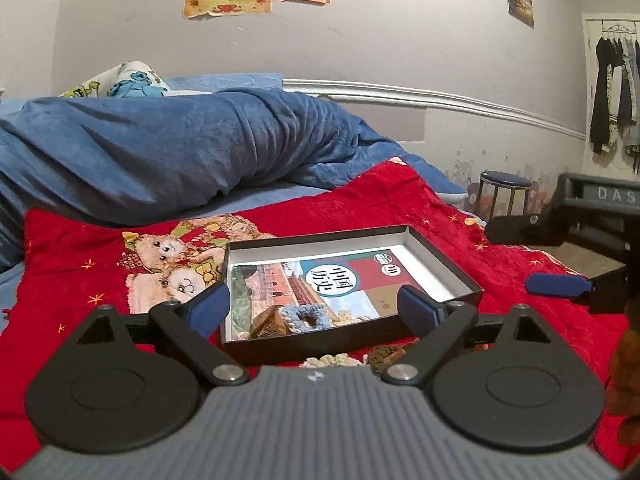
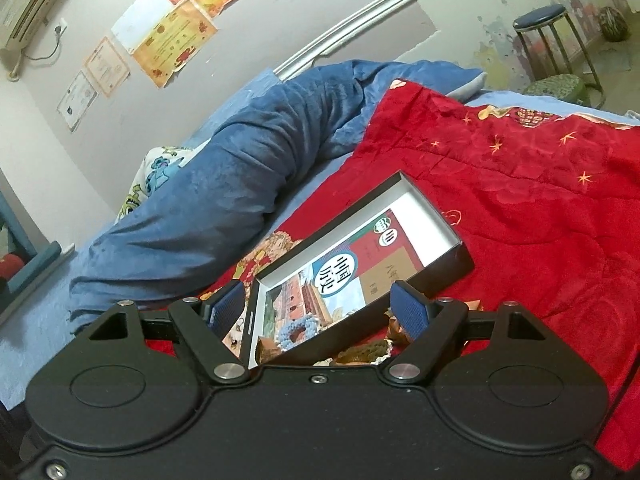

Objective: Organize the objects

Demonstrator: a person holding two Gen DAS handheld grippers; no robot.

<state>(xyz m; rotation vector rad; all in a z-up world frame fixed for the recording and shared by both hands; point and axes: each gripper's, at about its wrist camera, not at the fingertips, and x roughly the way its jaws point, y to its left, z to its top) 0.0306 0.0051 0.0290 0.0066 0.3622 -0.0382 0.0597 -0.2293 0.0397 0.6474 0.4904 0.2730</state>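
Observation:
A black shallow box (image 1: 444, 256) (image 2: 460, 268) lies on the red blanket (image 1: 380, 204) (image 2: 520, 200). Inside it lie a history book (image 1: 320, 280) (image 2: 348, 272), a light blue crocheted ring (image 1: 304, 316) (image 2: 298, 328) and a small brown packet (image 1: 274, 320) (image 2: 268, 348). Small brown and white items (image 1: 384, 352) (image 2: 364, 350) lie on the blanket just before the box's near wall. My left gripper (image 1: 314, 308) is open and empty over the box's near end. My right gripper (image 2: 320, 308) is open and empty over the same end; it also shows in the left wrist view (image 1: 556, 284) at the right.
A rolled blue blanket (image 1: 180, 148) (image 2: 240, 184) lies behind the red one. A cartoon pillow (image 1: 124, 80) (image 2: 156, 176) sits by the wall. A stool (image 1: 504, 192) (image 2: 548, 36) stands past the bed. Clothes (image 1: 612, 92) hang at the right.

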